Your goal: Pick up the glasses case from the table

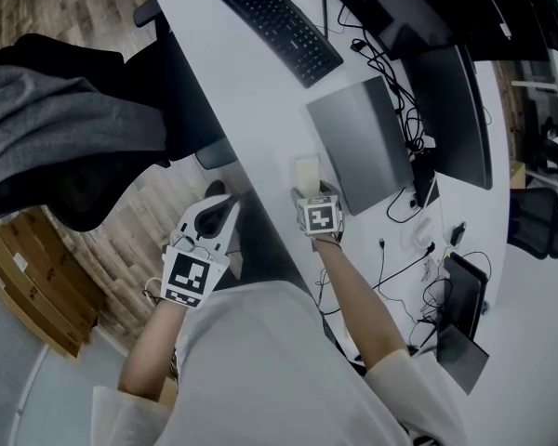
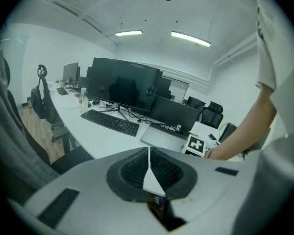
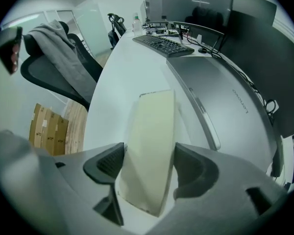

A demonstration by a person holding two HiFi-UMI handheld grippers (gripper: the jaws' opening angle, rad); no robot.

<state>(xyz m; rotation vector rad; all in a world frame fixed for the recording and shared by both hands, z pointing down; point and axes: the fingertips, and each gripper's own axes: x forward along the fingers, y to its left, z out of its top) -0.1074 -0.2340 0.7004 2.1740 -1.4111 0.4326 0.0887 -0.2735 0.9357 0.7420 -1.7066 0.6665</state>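
Observation:
A cream glasses case (image 1: 307,171) (image 3: 152,146) lies flat on the white table (image 1: 251,110), just left of a closed grey laptop (image 1: 358,142). My right gripper (image 1: 312,193) (image 3: 149,161) points steeply down over the case's near end. Its two dark pads (image 3: 112,161) stand against the case's long sides, and the case still rests on the table. My left gripper (image 1: 214,216) (image 2: 148,168) hangs off the table's near edge, over the floor. Its jaws are shut with nothing in them.
The laptop (image 3: 225,97) lies close on the case's right. A black keyboard (image 1: 272,21) and dark monitors (image 1: 446,110) sit further back, with cables (image 1: 400,249) to the right. A chair draped in a grey garment (image 1: 65,128) and cardboard boxes (image 1: 33,286) stand on the left.

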